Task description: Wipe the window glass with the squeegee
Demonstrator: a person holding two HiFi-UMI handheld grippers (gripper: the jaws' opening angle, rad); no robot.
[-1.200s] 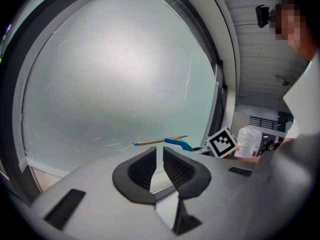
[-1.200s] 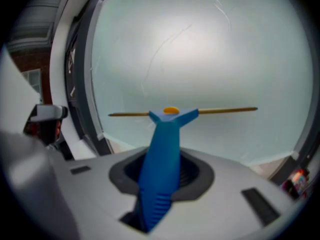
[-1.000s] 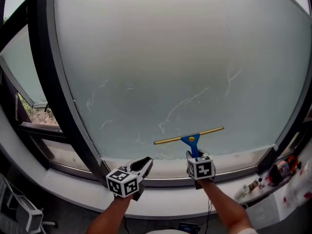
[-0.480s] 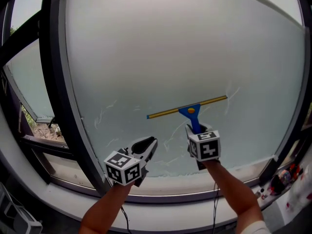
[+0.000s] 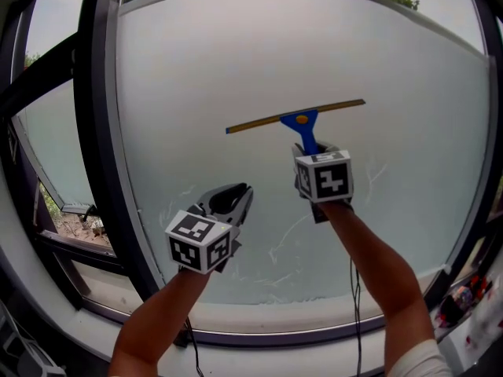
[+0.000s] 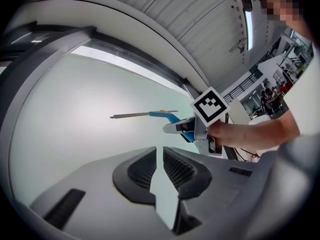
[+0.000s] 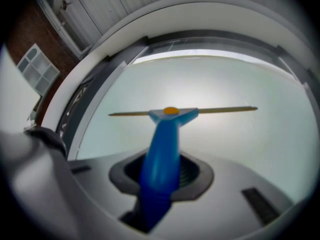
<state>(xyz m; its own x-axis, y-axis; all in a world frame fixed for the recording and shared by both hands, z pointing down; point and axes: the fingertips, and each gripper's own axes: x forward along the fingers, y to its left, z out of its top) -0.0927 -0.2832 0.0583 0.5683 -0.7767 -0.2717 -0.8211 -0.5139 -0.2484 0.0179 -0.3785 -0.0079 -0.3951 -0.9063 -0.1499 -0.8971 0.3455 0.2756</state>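
1. The squeegee sits in the upper middle of the head view. Its long brass-coloured bar lies against the window glass and tilts slightly, right end higher.
2. Its blue handle runs down from the middle of the bar into the right tongs, which are clamped on it. In the right gripper view the handle fills the gap between the two jaws, and an orange dot marks where it meets the bar.
3. The left tongs are lower and further left, near the centre of the head view, with their tips toward the glass. The jaws are together with nothing between them. The left gripper view shows only a thin slit between the ribbed pads.
4. From the left gripper view the squeegee appears at mid-frame, well apart from the left tongs.
5. Thin pale streaks mark the glass in the lower middle, below the squeegee.
6. A dark window frame runs up the left side of the head view, with another pane beyond it.
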